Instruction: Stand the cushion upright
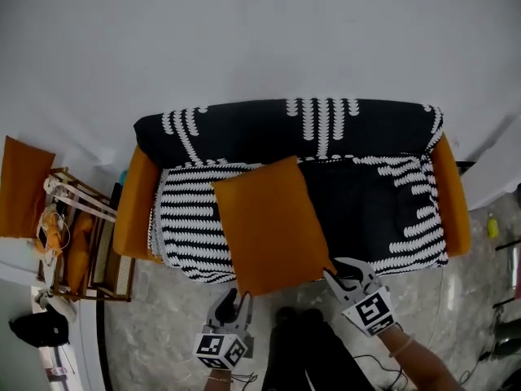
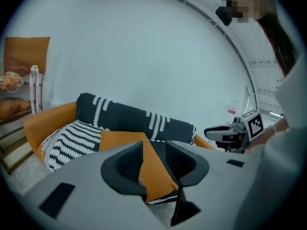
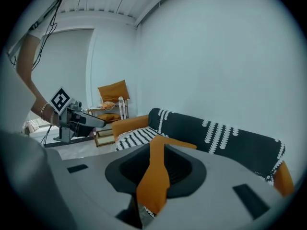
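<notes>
The cushion (image 1: 269, 222) is seen lying flat on the sofa (image 1: 366, 129) seat, just ahead of both grippers. One near corner is framed by the parted jaws of the left gripper (image 1: 238, 298), unclamped. The other is set loosely between the half-open jaws of the right gripper (image 1: 340, 271).

Seen from above, a sofa (image 1: 370, 210) with orange arms and a black-and-white patterned cover stands against a white wall (image 1: 260, 31). An orange cushion (image 1: 269, 222) lies flat on the seat, left of centre, its near edge overhanging the front. The left tool (image 1: 238, 298) sits at the cushion's near left corner and the right tool (image 1: 340, 274) at its near right corner. Far left is a wooden rack (image 1: 89, 243) holding more orange cushions, with a black bag (image 1: 41, 328) nearby on the marble floor (image 1: 163, 324).
</notes>
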Action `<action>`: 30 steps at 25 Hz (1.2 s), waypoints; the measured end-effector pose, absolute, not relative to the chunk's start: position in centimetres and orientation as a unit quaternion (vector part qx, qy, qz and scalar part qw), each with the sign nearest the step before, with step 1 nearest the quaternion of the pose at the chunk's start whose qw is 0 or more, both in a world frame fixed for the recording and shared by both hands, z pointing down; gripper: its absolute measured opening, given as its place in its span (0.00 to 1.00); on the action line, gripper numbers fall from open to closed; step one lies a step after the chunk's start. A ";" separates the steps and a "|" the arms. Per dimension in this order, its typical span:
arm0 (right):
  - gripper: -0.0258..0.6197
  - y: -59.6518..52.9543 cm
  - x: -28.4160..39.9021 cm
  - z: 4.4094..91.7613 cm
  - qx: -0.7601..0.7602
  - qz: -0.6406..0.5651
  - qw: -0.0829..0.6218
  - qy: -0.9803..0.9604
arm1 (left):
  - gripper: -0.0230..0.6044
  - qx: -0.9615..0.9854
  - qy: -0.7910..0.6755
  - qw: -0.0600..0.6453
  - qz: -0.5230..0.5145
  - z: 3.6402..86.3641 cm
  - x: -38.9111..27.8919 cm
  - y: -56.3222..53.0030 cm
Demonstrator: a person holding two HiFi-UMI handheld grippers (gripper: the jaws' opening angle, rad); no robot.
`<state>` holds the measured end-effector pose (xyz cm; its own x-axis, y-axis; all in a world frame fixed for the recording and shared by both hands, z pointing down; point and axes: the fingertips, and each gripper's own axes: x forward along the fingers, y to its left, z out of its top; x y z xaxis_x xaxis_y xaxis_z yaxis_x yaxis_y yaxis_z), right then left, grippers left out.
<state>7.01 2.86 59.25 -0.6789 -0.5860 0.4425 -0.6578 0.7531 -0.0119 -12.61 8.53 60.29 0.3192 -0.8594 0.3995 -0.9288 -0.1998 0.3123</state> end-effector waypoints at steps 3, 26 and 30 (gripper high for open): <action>0.18 2.0 7.3 62.7 0.341 0.094 0.223 -0.908 | 0.30 0.765 -0.581 0.268 0.077 63.2 -13.3 8.0; 0.25 1.0 8.7 84.5 0.321 0.143 0.323 -0.879 | 0.40 0.716 -0.572 0.355 0.184 84.6 -17.3 8.4; 0.26 1.5 9.1 87.9 0.315 0.151 0.344 -0.871 | 0.41 0.707 -0.567 0.369 0.207 87.9 -18.1 9.0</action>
